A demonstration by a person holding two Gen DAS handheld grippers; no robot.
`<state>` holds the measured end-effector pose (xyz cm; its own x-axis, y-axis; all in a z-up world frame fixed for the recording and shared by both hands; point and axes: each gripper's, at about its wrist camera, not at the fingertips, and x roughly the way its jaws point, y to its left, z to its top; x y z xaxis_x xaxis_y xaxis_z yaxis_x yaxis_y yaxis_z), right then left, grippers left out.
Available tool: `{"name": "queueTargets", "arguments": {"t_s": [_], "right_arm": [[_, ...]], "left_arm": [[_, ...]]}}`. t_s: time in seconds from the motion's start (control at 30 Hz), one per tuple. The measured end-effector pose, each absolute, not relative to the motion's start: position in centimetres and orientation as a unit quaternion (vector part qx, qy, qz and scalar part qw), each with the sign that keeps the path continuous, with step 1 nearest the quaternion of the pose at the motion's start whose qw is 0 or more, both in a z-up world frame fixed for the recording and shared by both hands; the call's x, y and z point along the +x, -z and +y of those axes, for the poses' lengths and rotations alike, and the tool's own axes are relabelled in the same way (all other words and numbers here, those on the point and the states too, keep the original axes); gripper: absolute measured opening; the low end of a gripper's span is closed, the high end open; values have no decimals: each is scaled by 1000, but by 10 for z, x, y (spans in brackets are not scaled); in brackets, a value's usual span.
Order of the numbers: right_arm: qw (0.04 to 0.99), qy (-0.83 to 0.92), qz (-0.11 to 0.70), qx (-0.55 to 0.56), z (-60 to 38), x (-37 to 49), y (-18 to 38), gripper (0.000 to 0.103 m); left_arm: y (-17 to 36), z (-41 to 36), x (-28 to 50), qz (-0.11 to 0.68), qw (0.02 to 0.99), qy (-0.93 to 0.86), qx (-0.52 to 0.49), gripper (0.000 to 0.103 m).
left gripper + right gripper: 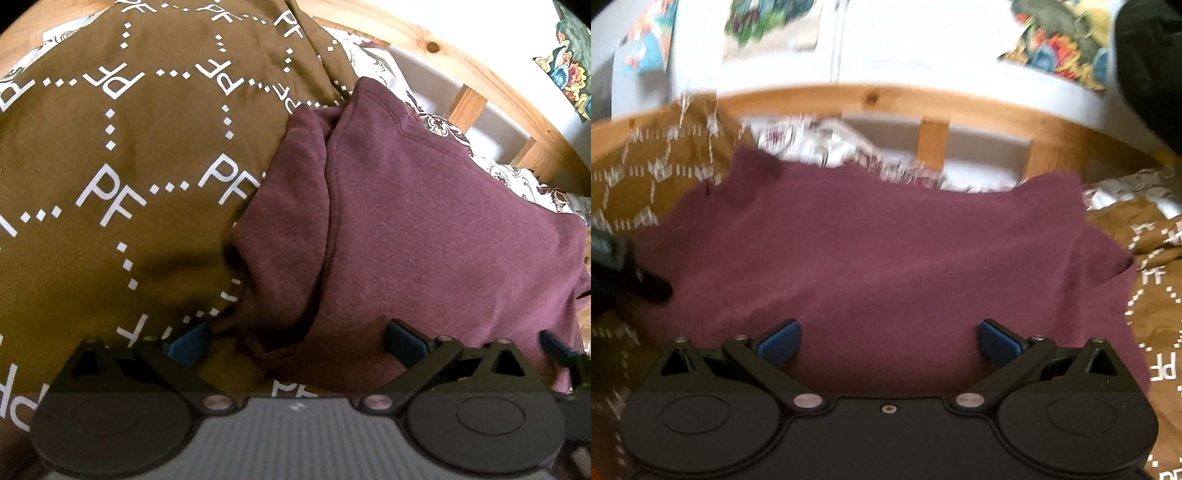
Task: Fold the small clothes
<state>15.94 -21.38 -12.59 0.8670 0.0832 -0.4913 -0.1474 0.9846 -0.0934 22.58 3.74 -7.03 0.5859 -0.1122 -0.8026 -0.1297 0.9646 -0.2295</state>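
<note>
Both hand-held grippers, left [295, 341], right [888, 341], spread wide over maroon garment [424, 229], folded edge sharp only in left view.

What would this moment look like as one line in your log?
task: fold clothes | left gripper: open, empty | right gripper: open, empty | maroon top: partly folded, on brown blanket

Olive-brown blanket printed with white "PF" letters and dotted lines [110, 155] fills everything from 7 to 12 o'clock. Pine wooden bed rail [436, 44] at 1 o'clock, white floral-patterned sheet [439, 123] below it, probably bedding. Colourful patterned cloth [569, 70] at 2 o'clock.
</note>
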Motion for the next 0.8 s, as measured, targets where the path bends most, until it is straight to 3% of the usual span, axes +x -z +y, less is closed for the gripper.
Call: {"name": "queueTargets", "arguments": {"t_s": [0.6, 0.8], "right_arm": [[970, -73, 233, -6, -228, 160, 154, 103], [970, -74, 231, -4, -230, 157, 155, 103]], "left_arm": [[69, 42, 225, 457, 878, -2, -145, 102], [66, 58, 222, 425, 879, -13, -214, 102]]}}
